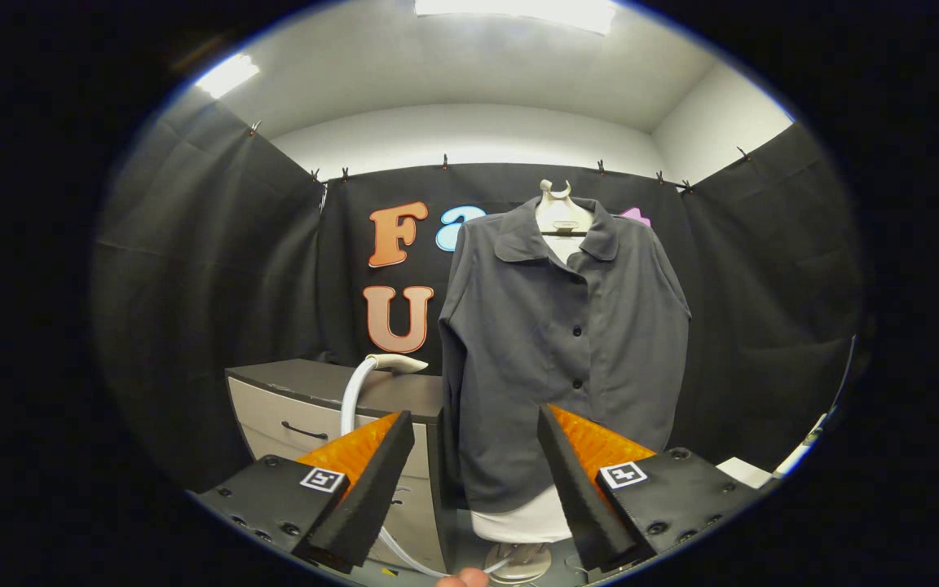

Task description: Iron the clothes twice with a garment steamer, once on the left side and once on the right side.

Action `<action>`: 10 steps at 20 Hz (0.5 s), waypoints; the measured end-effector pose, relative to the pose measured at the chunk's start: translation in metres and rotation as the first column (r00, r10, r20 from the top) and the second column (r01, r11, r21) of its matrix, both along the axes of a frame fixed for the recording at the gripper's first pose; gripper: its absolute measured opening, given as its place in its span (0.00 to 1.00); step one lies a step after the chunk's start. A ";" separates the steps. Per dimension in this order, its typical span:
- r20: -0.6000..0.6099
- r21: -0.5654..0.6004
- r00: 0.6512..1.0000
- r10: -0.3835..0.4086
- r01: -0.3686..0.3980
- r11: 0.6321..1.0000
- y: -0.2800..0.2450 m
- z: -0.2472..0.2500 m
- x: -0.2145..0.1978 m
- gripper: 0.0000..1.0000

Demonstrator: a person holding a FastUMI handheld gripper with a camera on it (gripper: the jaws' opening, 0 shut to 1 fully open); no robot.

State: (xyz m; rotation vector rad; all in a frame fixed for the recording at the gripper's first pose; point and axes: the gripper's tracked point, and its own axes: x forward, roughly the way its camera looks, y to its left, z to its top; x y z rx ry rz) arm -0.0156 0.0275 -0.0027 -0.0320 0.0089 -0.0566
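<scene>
A dark grey button-up shirt [559, 342] hangs on a white mannequin torso [561, 218] that stands on a round base [518, 564]. It is straight ahead, beyond my fingers. The garment steamer's white head [394, 364] lies on a low cabinet left of the shirt, and its white hose [349, 403] curves down past the inner side of my left finger. My gripper [476, 428] is open, nothing between its fingers; the shirt's lower hem shows through the gap.
The grey cabinet [306, 408] with drawers and a dark top stands left of the mannequin. Black cloth walls close the booth on three sides. A white object [751, 471] lies low on the right. A fingertip [463, 580] shows under the gripper.
</scene>
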 end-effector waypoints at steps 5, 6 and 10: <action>-0.004 -0.009 1.000 -0.003 0.002 1.000 0.000 -0.001 0.002 0.97; -0.004 -0.016 1.000 -0.011 0.010 1.000 -0.001 0.001 0.001 0.98; 0.015 -0.033 1.000 -0.012 0.013 0.999 0.010 0.008 -0.004 0.98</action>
